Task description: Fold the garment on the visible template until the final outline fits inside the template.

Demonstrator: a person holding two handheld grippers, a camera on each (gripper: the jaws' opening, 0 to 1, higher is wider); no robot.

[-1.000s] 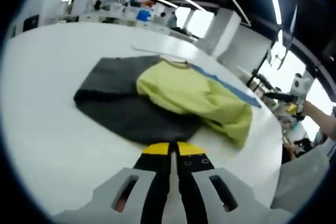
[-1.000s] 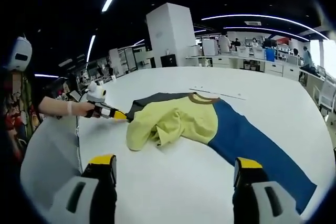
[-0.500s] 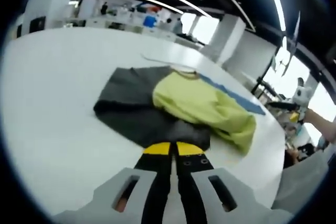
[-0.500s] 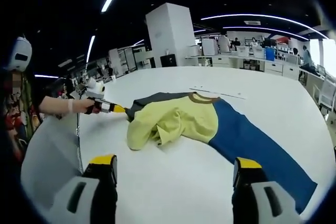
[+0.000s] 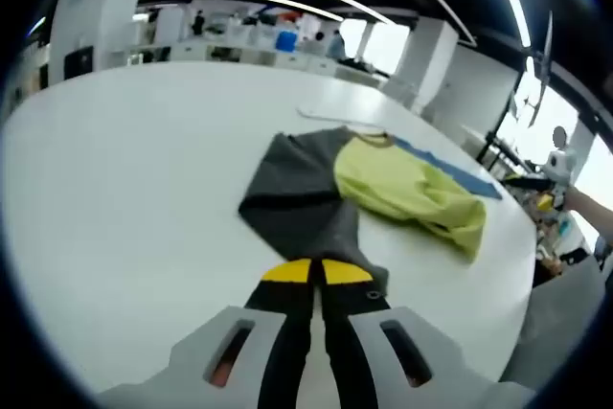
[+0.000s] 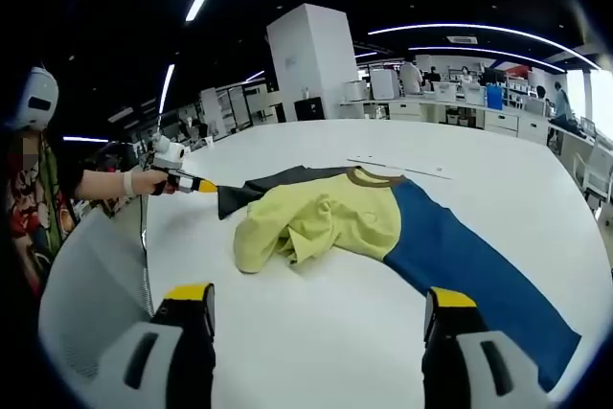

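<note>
- Left gripper: fingers pinching the garment's grey sleeve end
- Right gripper: fingers spread, above bare white desk
- Yellow-grey garment lies mid-desk, partly over the blue template

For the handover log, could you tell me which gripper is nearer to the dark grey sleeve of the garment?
Left. The left gripper is shut on the tip of the dark grey sleeve, pulling it out; the right gripper hangs open, well short of the garment.
</note>
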